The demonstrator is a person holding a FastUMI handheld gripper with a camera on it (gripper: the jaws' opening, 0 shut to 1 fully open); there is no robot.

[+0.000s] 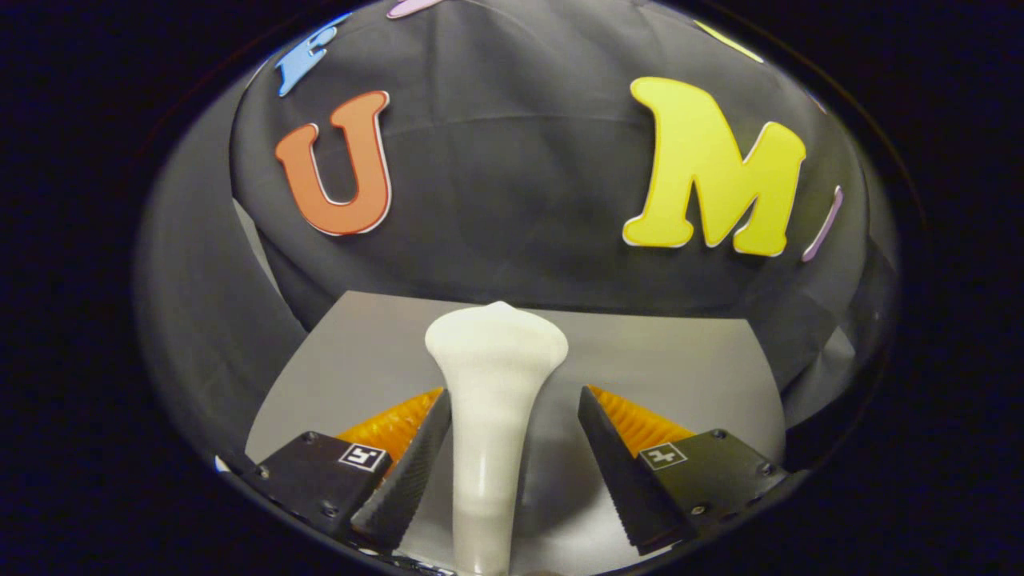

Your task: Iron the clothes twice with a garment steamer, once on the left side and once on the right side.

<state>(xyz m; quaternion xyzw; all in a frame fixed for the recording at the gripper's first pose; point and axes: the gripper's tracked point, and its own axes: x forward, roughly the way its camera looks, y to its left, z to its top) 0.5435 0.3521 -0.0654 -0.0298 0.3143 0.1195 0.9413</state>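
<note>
Between the spread fingers of the gripper stands the garment steamer, a smooth off-white piece with a slim neck that widens to a flared, rounded head at its far end, reaching out beyond the fingertips. The left finger lies just beside or perhaps touching the neck, which the fisheye view does not settle, while the right finger stands clearly apart from it. Beneath it lies a pale grey table, running to the black cloth wall on the far side.
</note>
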